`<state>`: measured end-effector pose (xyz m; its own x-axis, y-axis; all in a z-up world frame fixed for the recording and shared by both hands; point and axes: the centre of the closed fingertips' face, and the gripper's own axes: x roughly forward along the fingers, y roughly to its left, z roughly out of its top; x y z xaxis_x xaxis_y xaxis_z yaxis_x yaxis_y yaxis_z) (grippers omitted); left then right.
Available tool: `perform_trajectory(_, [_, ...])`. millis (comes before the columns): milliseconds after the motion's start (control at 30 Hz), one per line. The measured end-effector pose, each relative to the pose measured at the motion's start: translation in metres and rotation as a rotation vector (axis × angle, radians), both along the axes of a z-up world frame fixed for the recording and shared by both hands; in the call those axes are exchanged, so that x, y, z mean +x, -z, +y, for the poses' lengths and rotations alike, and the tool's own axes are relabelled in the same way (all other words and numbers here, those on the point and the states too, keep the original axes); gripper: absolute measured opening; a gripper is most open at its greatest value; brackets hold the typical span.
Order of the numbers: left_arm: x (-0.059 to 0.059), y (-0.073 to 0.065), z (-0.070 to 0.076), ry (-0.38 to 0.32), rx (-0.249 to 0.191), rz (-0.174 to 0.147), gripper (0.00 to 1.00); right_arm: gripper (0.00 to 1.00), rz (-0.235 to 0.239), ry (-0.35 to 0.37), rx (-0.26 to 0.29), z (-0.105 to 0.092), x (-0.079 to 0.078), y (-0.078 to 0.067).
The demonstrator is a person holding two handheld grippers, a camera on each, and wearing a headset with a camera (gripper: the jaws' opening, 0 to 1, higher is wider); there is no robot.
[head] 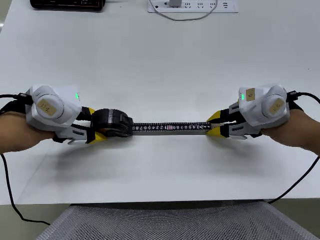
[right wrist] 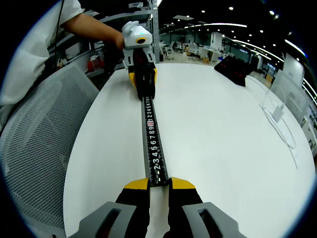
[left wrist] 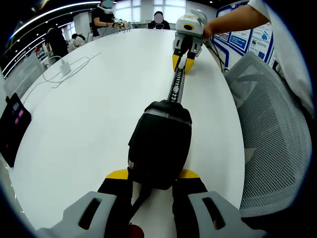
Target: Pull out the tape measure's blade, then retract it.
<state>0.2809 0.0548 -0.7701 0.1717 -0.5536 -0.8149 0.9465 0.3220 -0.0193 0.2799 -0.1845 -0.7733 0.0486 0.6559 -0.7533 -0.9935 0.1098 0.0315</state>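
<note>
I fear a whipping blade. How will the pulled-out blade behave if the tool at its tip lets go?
The blade runs straight between the case, clamped in the left tool, and the right tool pinching its tip, so it likely snaps back fast. Thin and narrow, low over the table, it probably buckles if pushed sideways.

A white table (head: 165, 65) spreads before me. At its far edge lie 1 white power strip (head: 200, 6) with a looping white cable (head: 186, 18) and, farther left, 1 black device (head: 67, 4). A grey mesh chair (head: 165, 222) sits nearest me.
</note>
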Motion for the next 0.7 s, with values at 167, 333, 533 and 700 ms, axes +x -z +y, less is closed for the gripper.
perform_trajectory(167, [0.0,0.0,0.0,0.001,0.001,0.0,0.25,0.09,0.003,0.001,-0.009,-0.005,0.0,0.0])
perform_trajectory(333, [0.0,-0.001,0.0,0.001,0.001,0.0,0.25,0.09,0.007,0.013,-0.031,-0.015,0.002,0.001])
perform_trajectory(533, [0.0,0.0,0.0,0.005,0.002,0.0,0.25,0.09,0.006,0.005,-0.034,-0.018,0.001,-0.001])
perform_trajectory(700, [0.0,0.0,0.0,0.006,0.001,0.001,0.25,0.09,0.003,0.005,-0.034,-0.02,0.001,-0.001])
